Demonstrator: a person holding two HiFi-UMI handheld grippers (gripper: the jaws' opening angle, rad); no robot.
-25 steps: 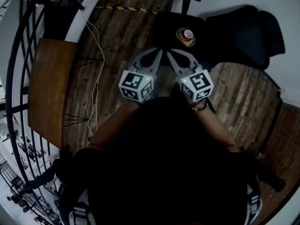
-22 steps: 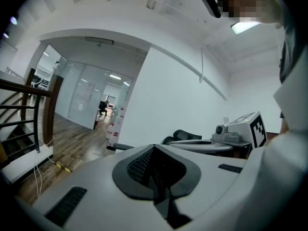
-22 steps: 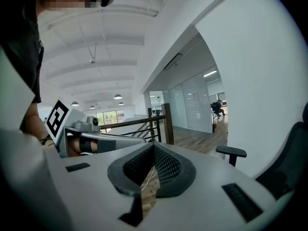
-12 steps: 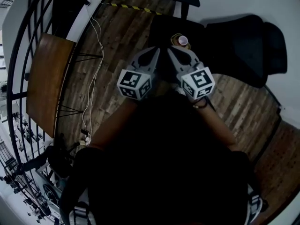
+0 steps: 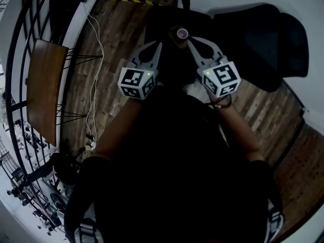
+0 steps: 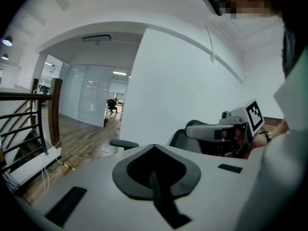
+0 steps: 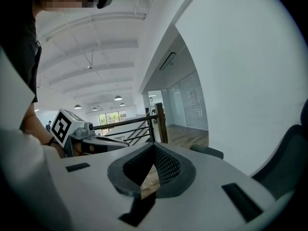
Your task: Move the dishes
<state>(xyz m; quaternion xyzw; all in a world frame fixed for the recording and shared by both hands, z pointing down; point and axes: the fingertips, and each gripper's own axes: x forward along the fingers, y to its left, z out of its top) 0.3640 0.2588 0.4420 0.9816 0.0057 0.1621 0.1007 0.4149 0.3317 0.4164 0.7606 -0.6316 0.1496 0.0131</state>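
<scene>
Now, head view: you're bringing the left gripper (image 5: 156, 48) and right gripper (image 5: 194, 43) up to the dark low table (image 5: 159, 27), and the dish (image 5: 174, 36) on it is sitting closer, just beyond their tips. Left gripper view: jaws are meeting, holding nothing, no table showing. Right gripper view: the same, only the railing (image 7: 127, 123) showing.

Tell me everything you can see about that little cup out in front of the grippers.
The cup is small and round, seen from above, with a pale pinkish mouth; its material is too small to tell. It stands upright on a brownish dish, which sits on a dark surface. In the head view it lies just past the tip of the right gripper, which does not hold it.
</scene>
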